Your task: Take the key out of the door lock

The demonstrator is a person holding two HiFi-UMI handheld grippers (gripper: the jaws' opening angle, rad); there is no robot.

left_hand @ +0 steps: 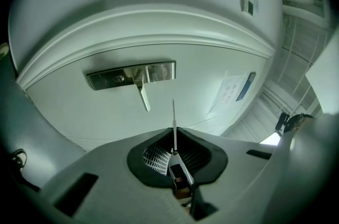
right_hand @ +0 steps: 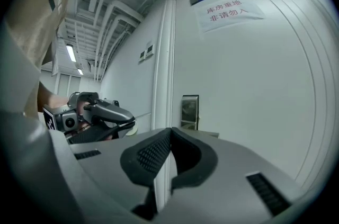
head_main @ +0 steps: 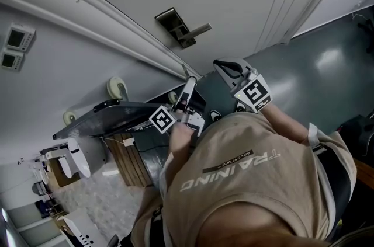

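Observation:
A thin metal key (left_hand: 174, 135) is pinched between the pads of my left gripper (left_hand: 175, 132). Its blade points at the white door (left_hand: 201, 66), free of it and well short of the surface. The steel lock plate (left_hand: 131, 75) with its lever handle (left_hand: 143, 97) lies above and left of the key tip. In the head view the left gripper (head_main: 189, 84) is held below the lock plate (head_main: 176, 25), clear of the door. My right gripper (head_main: 229, 68) hovers beside it, jaws together and empty (right_hand: 169, 133), pointing along the door.
A paper notice (right_hand: 229, 10) is stuck on the door. A dark cart (head_main: 108, 114) on castors stands by the wall, with a wooden crate (head_main: 132, 159) under it. Wall switches (head_main: 16, 39) sit far left. The person's torso fills the lower head view.

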